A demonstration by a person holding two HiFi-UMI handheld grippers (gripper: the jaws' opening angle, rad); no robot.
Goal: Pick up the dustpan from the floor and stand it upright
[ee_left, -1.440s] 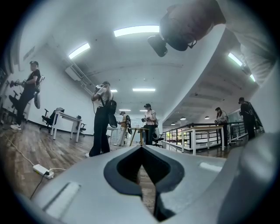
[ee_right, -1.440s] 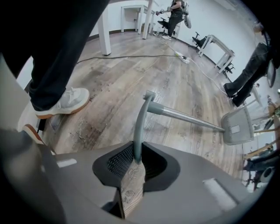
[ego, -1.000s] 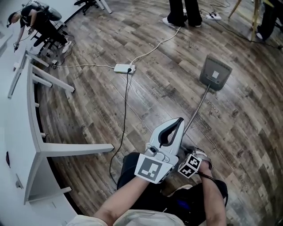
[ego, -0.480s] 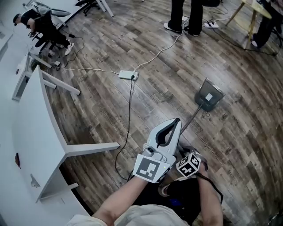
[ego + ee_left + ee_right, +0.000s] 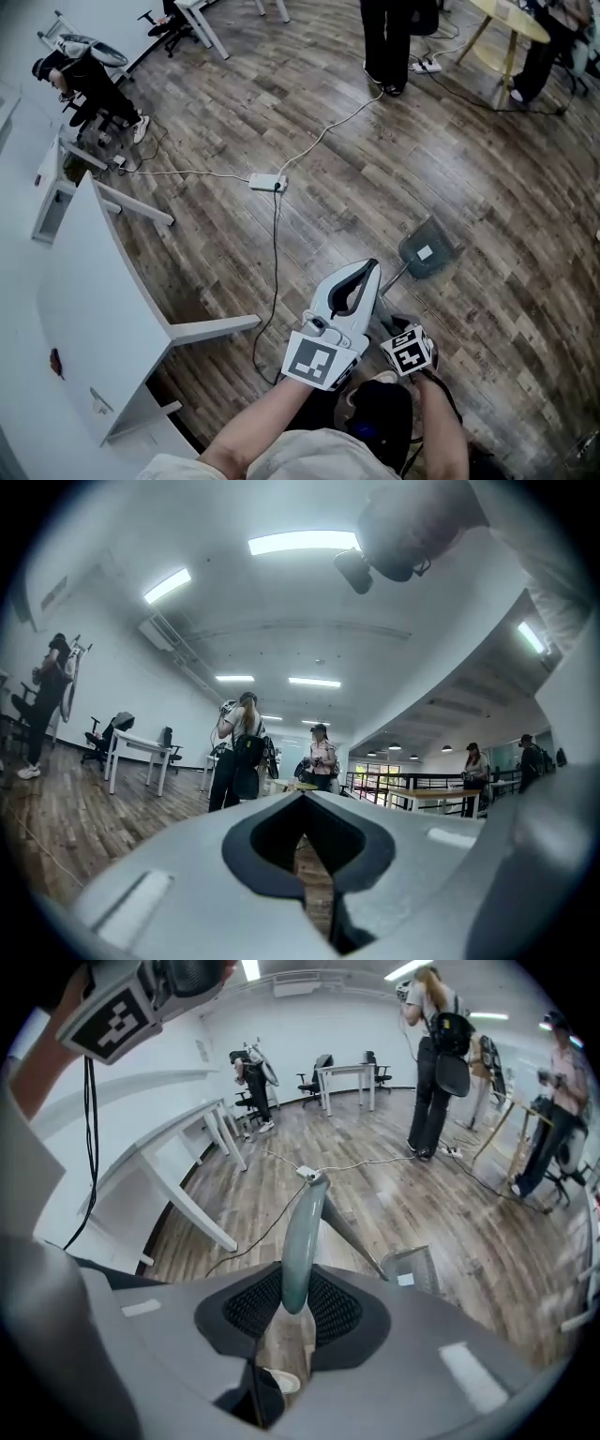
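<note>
The right gripper [image 5: 298, 1286] has its fingers pinched on the dustpan's grey-green handle [image 5: 302, 1227]: the grip sits between the two dark ribbed pads [image 5: 248, 1305] and runs on past the fingertips. From its far end a thin shaft angles back towards the pan [image 5: 412, 1265], which lies beyond the fingertips and off to their right, over the wood floor [image 5: 375, 1190]. I cannot tell whether the pan's edge touches the boards.

In the head view the dustpan [image 5: 435, 242] is ahead of both grippers, tilted, with its open face towards the camera. It carries a small white sticker [image 5: 425, 252], too small to show any writing.

The left gripper [image 5: 304, 803] has its fingers pressed together with nothing between them. It points out across the room, with a white desk [image 5: 141, 747] and standing people well beyond the tips. In the head view it sits just left of the shaft.

Each gripper's cube bears black-and-white square markers [image 5: 320, 359], a pattern and not letters. Farther out from the left fingertips, a white power strip [image 5: 265, 182] lies on the floor with its cable trailing.
</note>
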